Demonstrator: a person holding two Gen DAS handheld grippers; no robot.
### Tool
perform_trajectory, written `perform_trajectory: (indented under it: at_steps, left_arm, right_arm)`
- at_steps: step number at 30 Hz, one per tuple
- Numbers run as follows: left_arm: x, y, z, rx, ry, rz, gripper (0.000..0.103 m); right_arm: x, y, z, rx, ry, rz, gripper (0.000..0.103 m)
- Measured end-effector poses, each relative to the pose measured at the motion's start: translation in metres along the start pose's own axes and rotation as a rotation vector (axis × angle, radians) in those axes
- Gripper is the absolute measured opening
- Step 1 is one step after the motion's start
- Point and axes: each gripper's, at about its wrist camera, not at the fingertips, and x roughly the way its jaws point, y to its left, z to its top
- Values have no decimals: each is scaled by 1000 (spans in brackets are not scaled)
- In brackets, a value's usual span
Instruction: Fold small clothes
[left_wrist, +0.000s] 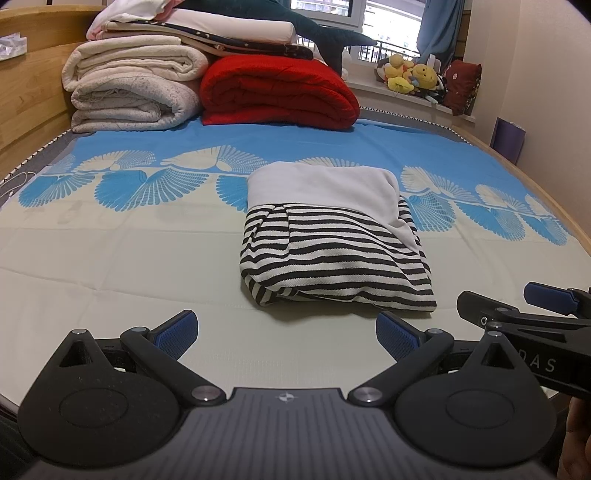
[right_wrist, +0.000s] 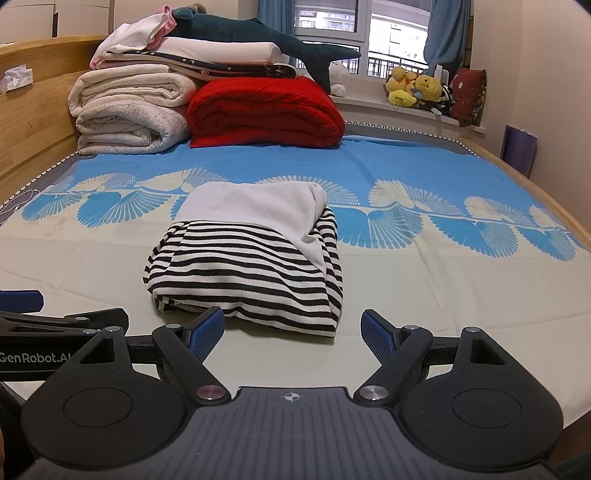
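Both jaws spread, empty: left hand-held gripper (left_wrist: 286, 334), right hand-held gripper (right_wrist: 293, 330). Folded striped garment (right_wrist: 247, 269) lay on bed (right_wrist: 424, 295), 12 o'clock of right, 1 o'clock of left; right nearer

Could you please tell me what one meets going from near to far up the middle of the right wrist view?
Right gripper, open → bare cream sheet → folded striped garment with its white part behind → blue patterned band → red quilt → window.
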Motion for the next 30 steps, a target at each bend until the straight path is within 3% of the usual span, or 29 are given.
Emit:
perform_trajectory:
  at_steps: [30]
  left_arm:
    - [7,-14,1,31,-11,-14,103]
  right_arm:
    - [8,-7,3,24,11,-31,82]
